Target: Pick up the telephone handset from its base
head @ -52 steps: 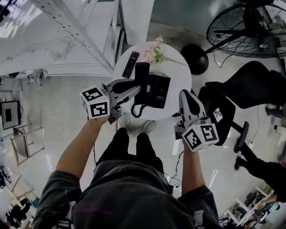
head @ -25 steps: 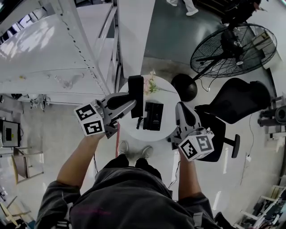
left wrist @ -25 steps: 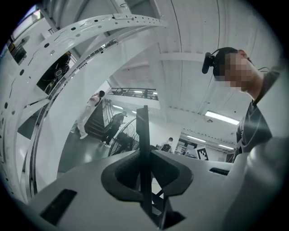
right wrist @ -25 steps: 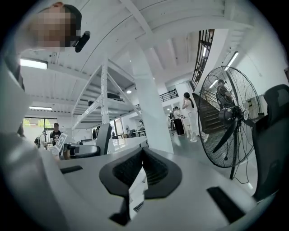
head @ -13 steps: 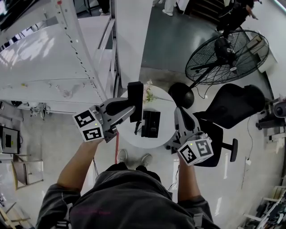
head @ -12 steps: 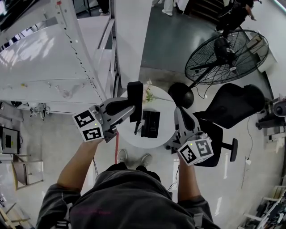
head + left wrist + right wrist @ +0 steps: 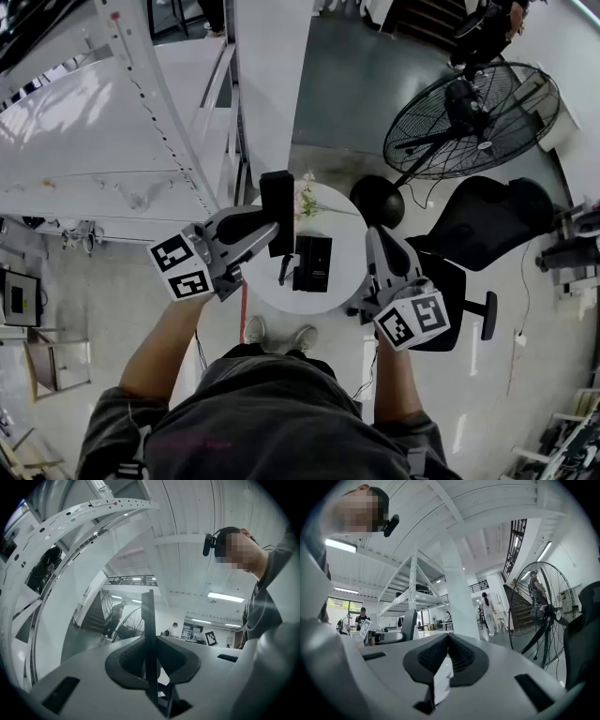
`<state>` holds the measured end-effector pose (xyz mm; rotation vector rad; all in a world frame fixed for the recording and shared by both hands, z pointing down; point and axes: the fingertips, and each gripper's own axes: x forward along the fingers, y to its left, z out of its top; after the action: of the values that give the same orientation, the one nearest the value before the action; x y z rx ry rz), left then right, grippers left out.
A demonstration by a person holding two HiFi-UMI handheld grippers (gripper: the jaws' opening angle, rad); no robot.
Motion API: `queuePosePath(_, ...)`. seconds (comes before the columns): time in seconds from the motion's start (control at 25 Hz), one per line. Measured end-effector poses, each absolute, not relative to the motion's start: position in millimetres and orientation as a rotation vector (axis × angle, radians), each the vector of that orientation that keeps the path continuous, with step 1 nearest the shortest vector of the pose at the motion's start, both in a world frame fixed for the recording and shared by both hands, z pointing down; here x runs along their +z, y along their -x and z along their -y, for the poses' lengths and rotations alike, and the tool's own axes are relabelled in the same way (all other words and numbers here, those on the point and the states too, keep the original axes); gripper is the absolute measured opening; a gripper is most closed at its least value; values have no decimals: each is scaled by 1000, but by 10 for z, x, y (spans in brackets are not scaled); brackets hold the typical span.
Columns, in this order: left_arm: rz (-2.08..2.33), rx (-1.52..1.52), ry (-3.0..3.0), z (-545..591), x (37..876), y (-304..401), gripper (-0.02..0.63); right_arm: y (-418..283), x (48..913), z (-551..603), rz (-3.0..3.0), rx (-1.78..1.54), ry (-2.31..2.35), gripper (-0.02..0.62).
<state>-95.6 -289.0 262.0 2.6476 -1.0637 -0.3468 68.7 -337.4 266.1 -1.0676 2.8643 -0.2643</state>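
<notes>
I see bare table (image 7: 349, 253) right of the base (image 7: 312, 263); flowers (image 7: 303, 200) crowd its far edge; pillar (image 7: 270, 84) and fan (image 7: 466, 112) stand beyond; a chair (image 7: 492, 217) hems my right side.

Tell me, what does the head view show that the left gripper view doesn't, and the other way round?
Only the head view shows the telephone base and pink flowers on the round white table, and the black chair. Only the left gripper view shows the camera on the person's head and the ceiling lights. Both show the handset clamped in the left gripper, clear of its base, and the big standing fan.
</notes>
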Motion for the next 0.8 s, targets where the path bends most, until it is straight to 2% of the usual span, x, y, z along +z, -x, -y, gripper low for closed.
queuePosePath(0.8, 1083, -357, -2634, 2963, 2622, 848, 78, -779, 2725, 3448, -2903, -269, 1046, 12)
